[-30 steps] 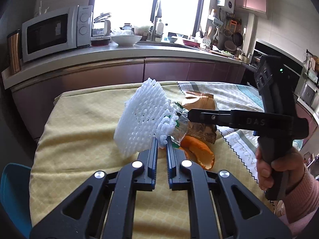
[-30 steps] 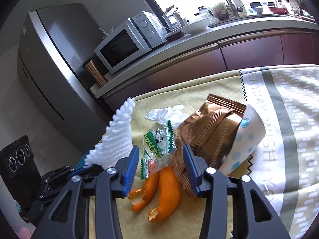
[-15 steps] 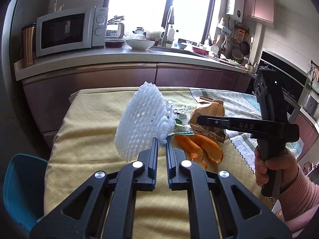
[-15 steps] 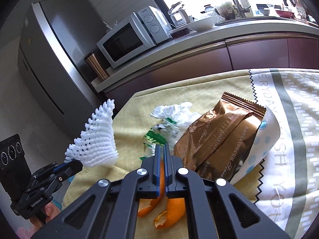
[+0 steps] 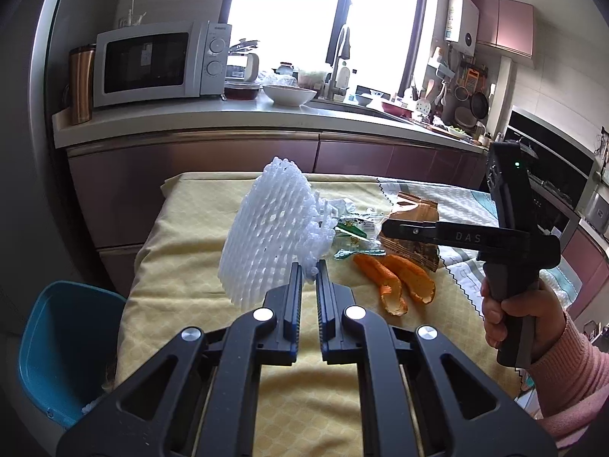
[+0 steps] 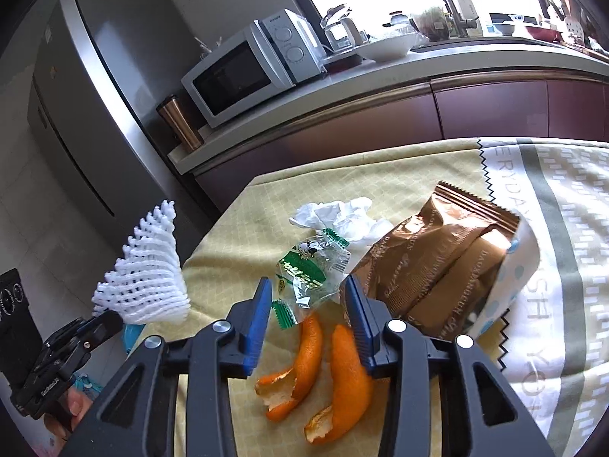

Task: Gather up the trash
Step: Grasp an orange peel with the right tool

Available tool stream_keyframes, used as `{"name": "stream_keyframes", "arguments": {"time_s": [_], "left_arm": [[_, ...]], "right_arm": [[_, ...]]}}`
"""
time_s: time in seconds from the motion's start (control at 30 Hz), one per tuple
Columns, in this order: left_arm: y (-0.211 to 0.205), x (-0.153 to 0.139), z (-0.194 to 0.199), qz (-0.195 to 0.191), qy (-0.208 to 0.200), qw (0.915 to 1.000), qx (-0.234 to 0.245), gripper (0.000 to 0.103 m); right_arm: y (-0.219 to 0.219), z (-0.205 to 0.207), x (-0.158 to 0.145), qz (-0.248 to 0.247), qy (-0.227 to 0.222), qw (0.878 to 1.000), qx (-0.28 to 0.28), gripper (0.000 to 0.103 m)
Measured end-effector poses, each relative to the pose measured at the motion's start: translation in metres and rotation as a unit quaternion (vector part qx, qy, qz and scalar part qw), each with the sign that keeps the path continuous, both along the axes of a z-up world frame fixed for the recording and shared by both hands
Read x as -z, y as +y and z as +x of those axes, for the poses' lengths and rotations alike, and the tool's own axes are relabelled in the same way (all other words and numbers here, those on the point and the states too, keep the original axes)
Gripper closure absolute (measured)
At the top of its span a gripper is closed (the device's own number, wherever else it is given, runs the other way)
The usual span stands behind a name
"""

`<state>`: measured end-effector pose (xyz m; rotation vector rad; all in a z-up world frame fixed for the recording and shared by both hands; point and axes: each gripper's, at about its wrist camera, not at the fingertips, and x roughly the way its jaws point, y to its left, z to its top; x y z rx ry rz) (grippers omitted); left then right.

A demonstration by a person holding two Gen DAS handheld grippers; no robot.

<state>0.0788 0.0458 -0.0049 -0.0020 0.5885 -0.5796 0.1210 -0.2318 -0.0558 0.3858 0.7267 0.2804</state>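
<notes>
My left gripper (image 5: 308,272) is shut on the edge of a white foam fruit net (image 5: 274,228), which it holds up over the yellow tablecloth (image 5: 182,266). In the right wrist view the net (image 6: 148,278) hangs at the left, off the table's corner. My right gripper (image 6: 309,289) hovers over the trash pile and its jaws are opening. A green and clear wrapper (image 6: 308,266) lies between its tips, untouched by the pads. Two orange peels (image 6: 331,365) lie under it. A brown snack bag (image 6: 430,262), a crumpled tissue (image 6: 342,213) and a dotted paper cup (image 6: 510,278) lie beyond.
A blue plastic seat or tub (image 5: 61,342) stands low beside the table's left edge. Behind the table runs a counter with a microwave (image 5: 152,63) and a bowl (image 5: 289,95). A grey fridge (image 6: 76,95) stands at the left. A hand (image 5: 514,312) holds the right gripper's handle.
The left gripper has drawn back and to the left with the foam net, away from the pile. The right jaws went from open to shut and now stand apart again around the wrapper.
</notes>
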Motion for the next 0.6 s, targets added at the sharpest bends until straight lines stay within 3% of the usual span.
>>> {"name": "stream_keyframes", "arguments": {"time_s": [0.3, 0.47, 0.6], "left_arm": [[0.017, 0.001, -0.003, -0.004, 0.001, 1.0000, -0.009, 0.095], [0.022, 0.002, -0.006, -0.005, 0.001, 0.9999, -0.011, 0.095], [0.027, 0.002, -0.008, -0.005, 0.001, 0.9999, -0.015, 0.095]], "right_arm": [[0.003, -0.024, 0.000, -0.027, -0.011, 1.000, 0.010, 0.064], [-0.010, -0.047, 0.014, -0.044, 0.018, 0.998, 0.030, 0.065], [-0.015, -0.047, 0.026, -0.033, 0.037, 0.998, 0.027, 0.085]]}}
